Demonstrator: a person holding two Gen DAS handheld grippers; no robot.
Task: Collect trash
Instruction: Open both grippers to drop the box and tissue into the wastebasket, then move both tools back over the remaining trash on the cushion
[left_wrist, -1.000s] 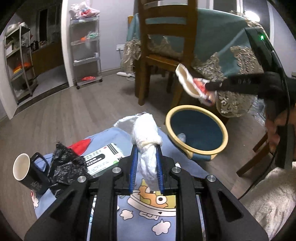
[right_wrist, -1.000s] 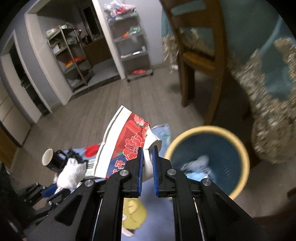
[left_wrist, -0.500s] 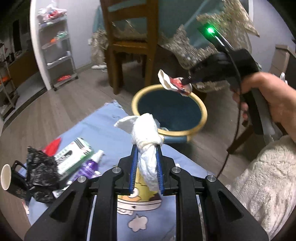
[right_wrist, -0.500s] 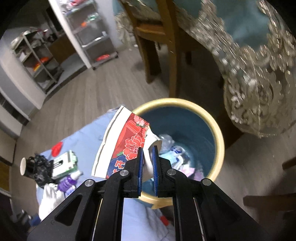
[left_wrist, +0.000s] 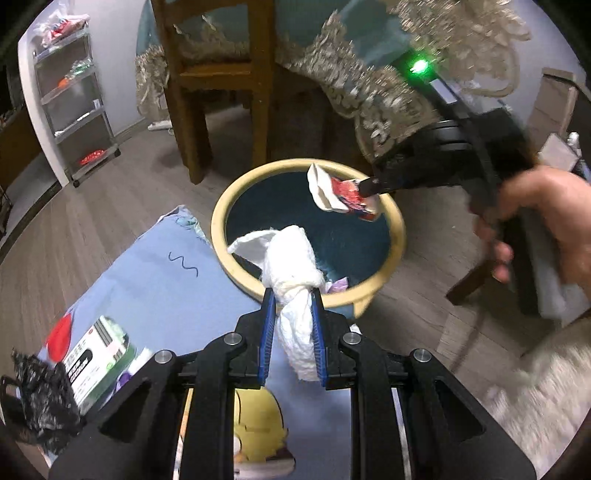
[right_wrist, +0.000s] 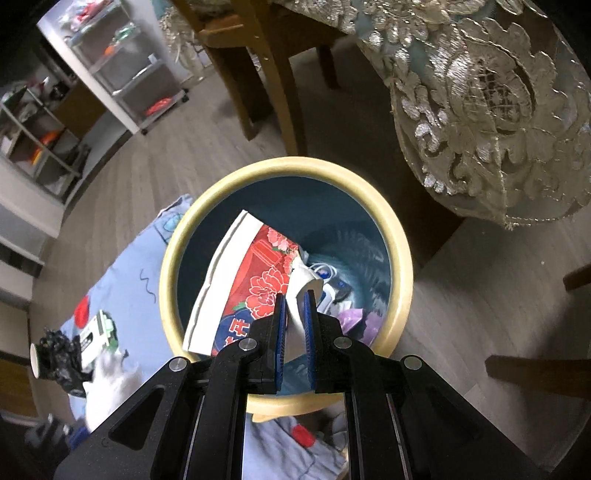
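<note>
A blue trash bin with a cream rim (left_wrist: 391, 210) (right_wrist: 173, 258) stands on the wood floor and holds several scraps. My left gripper (left_wrist: 292, 295) is shut on a crumpled white tissue (left_wrist: 291, 258), which hangs over the bin's near rim. My right gripper (right_wrist: 295, 295) is shut on a flattened red flowered paper cup (right_wrist: 255, 280) held over the bin's mouth. In the left wrist view that cup (left_wrist: 341, 192) and the right gripper (left_wrist: 369, 184) hang above the bin's far side, with a hand (left_wrist: 546, 221) on the handle.
A light blue cartoon cloth (left_wrist: 159, 280) lies left of the bin with a white and green box (left_wrist: 96, 354), a red scrap (left_wrist: 59, 336), a crumpled black bag (left_wrist: 40, 398) and a cup (right_wrist: 37, 360). A wooden chair (left_wrist: 218, 81), a draped table (right_wrist: 491, 103) and a wire shelf cart (left_wrist: 74, 96) stand behind.
Both grippers came down and moved toward the bin. The flowered cup went from beside the bin to over its mouth, and the tissue reached the near rim. Both grips held.
</note>
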